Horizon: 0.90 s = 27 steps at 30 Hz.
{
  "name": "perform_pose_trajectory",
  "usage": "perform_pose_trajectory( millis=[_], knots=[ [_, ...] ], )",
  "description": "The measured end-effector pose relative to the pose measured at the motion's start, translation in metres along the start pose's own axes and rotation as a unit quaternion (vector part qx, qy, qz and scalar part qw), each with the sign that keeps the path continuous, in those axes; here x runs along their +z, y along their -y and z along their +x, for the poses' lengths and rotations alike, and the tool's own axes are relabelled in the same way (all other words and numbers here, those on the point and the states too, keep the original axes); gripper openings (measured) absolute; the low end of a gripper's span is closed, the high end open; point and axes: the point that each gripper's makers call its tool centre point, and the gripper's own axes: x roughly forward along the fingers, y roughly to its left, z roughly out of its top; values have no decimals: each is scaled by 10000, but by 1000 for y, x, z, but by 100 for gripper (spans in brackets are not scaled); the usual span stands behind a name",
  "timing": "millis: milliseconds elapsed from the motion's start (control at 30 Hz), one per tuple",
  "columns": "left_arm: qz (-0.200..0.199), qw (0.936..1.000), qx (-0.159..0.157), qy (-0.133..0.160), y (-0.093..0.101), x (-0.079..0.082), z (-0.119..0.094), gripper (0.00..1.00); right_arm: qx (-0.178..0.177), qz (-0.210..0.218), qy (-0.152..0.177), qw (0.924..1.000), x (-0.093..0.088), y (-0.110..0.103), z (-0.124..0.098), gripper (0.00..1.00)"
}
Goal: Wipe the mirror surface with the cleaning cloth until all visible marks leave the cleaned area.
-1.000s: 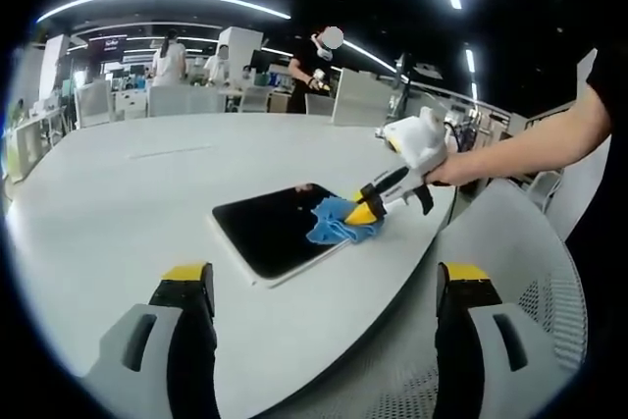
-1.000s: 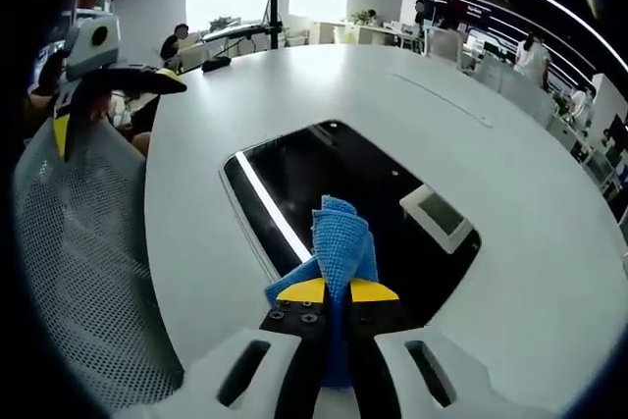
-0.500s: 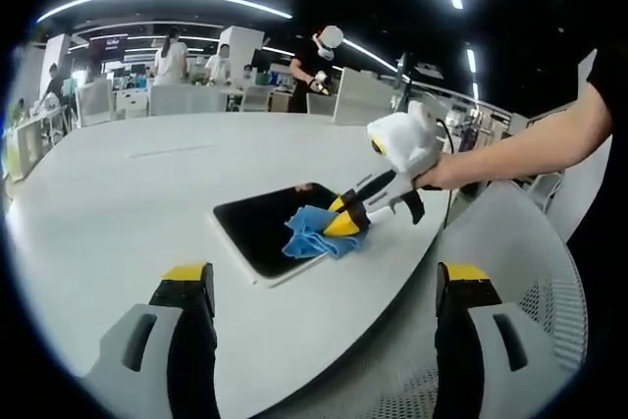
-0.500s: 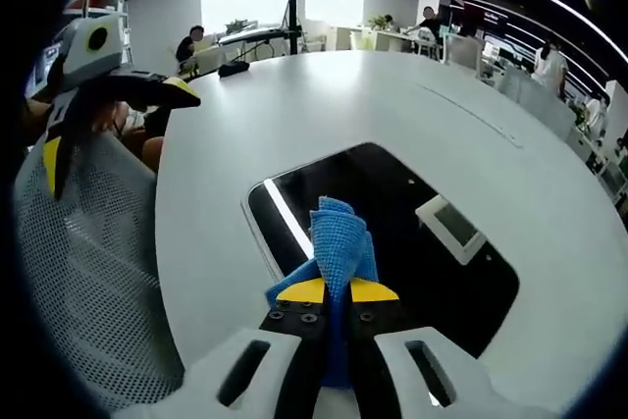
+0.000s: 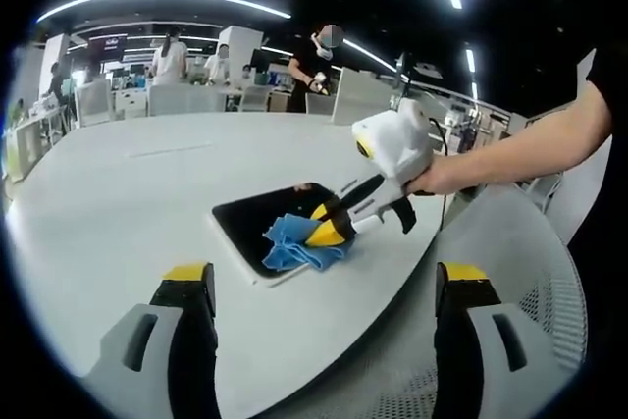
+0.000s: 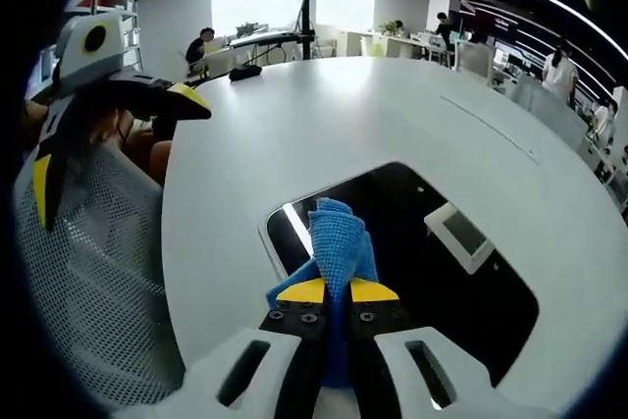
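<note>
Right gripper [image 6: 338, 291] nearest in right gripper view, jaws clamped together on one blue cleaning cloth [image 6: 339, 242]; lower part of cloth hidden between the jaws, upper fold sticking out over the near corner of the mirror. One mirror [image 6: 412, 272], dark, flat on the white worktop [image 6: 294, 125], far right edge cut off at the view's margin; marks on the glass too faint to make out among reflections of ceiling lights. In left gripper view, same cloth [image 5: 294, 244] bunched on the near edge of the mirror [image 5: 255, 223], right gripper [image 5: 329, 228] pressing it down, hand [image 5: 432, 176] behind it, forearm running off to the right. Left gripper [image 5: 319, 287] at bottom of its own view, two yellow-tipped jaws spread wide apart, nothing between them, held off the worktop's [image 5: 118, 193] edge over a mesh chair [image 5: 530, 272]. Same left gripper [image 6: 108, 95] at left in right gripper view, partly cut off. Further back, desks, chairs and several people, small and blurred, count unclear.
</note>
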Motion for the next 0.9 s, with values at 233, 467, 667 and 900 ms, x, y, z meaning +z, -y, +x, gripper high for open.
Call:
perform_pose_trajectory(
  millis=[233, 467, 667, 900],
  knots=[
    [1, 10000, -4, 4, 0, 0, 1, 92, 99, -31, 58, 9999, 11, -11, 10, 1],
    [-1, 10000, 3, 22, -1, 1, 1, 92, 211, -168, 40, 9996, 21, -20, 19, 1],
    [-15, 9999, 38, 94, -2, 3, 0, 91, 266, -164, 24, 9995, 26, -23, 23, 1],
    [-16, 10000, 16, 85, -1, 3, 0, 91, 296, -198, 56, 9993, 33, -30, 30, 1]
  ],
)
